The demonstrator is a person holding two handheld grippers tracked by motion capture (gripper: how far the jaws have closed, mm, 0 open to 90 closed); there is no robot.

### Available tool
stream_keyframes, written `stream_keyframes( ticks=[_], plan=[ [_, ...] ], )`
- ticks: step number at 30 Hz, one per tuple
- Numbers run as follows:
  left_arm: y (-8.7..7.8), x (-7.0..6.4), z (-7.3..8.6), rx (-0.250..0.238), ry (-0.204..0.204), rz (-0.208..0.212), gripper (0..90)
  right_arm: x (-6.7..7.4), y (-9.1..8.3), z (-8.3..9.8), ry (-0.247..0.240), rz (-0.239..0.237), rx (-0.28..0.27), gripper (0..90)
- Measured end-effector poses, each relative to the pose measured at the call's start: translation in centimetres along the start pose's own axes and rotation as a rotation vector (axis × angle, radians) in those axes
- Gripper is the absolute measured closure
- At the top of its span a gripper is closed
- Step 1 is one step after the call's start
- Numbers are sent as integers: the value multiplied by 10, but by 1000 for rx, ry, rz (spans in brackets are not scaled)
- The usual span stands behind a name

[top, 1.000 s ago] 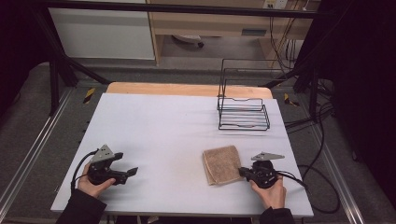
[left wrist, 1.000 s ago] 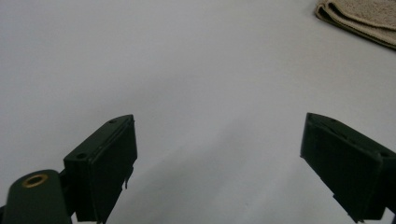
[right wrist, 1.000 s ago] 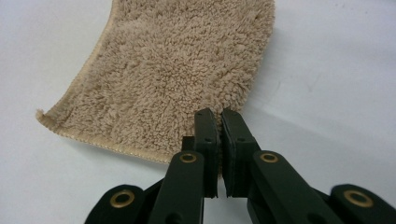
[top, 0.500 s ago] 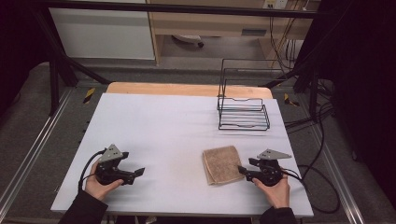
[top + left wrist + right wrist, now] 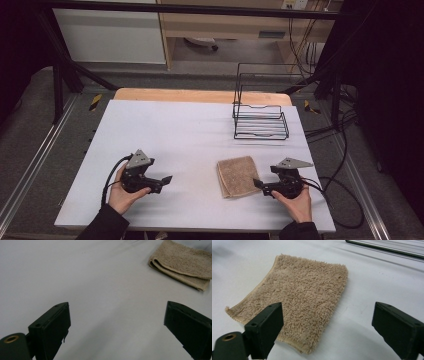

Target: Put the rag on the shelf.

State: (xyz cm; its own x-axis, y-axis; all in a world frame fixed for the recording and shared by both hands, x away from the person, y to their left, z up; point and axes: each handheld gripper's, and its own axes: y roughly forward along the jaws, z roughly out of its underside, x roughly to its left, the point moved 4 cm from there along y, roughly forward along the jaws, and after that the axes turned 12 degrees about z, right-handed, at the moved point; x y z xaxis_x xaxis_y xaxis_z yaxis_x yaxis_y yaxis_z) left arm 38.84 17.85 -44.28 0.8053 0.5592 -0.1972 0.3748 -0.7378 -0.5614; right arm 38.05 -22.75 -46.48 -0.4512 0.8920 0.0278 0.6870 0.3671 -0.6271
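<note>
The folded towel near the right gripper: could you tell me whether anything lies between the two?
Nothing visible does. The right gripper, jaws just opened, points at the folded towel across bare white tabletop.

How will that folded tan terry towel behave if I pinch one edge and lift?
The folded tan terry towel will probably droop and unfold: it is soft pile cloth lying in loose layers. It looks light, so a push would likely bunch it up rather than slide it flat over the white table.
</note>
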Motion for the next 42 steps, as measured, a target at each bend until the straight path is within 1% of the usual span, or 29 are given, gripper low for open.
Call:
stream_keyframes(
  ticks=[2,6,10,14,17,20,22,25,29,31,34,36,37,38,39,41,42],
  plan=[
    [9,-3,-6,5,3,6,74,0,-1,0,8,-2,2,85],
    [27,-12,-20,8,7,24,91,-1,1,0,-5,1,2,65],
    [44,-20,-32,19,21,37,95,-1,0,0,-1,-2,3,57],
    [60,-26,-42,19,18,51,112,0,1,0,1,-2,5,51],
    [71,-29,-48,30,22,49,119,0,1,0,-2,-1,6,49],
    [82,-31,-52,34,10,50,139,0,1,0,-5,-1,8,50],
    [89,-31,-55,44,9,40,161,0,1,0,-5,0,7,52],
    [100,-32,-58,52,-6,31,175,0,2,1,-4,2,10,52],
    [114,-31,-61,62,-26,18,227,1,2,1,-4,0,8,53],
    [121,-31,-62,68,-40,20,272,1,2,1,-4,0,8,53],
    [132,-32,-65,81,-54,20,305,1,2,0,-2,-1,8,54],
    [138,-32,-66,88,-59,18,342,1,2,0,-2,-3,8,54],
    [141,-32,-67,92,-59,19,342,1,2,0,-2,-3,8,54],
    [144,-33,-67,98,-63,23,375,1,2,0,-2,-3,8,54],
    [148,-34,-67,102,-66,29,375,1,2,0,-2,-3,8,54],
    [154,-36,-68,121,-59,27,426,1,2,0,-1,-5,9,55],
    [157,-36,-68,122,-57,26,449,0,2,0,-4,-4,5,55]
  ],
)
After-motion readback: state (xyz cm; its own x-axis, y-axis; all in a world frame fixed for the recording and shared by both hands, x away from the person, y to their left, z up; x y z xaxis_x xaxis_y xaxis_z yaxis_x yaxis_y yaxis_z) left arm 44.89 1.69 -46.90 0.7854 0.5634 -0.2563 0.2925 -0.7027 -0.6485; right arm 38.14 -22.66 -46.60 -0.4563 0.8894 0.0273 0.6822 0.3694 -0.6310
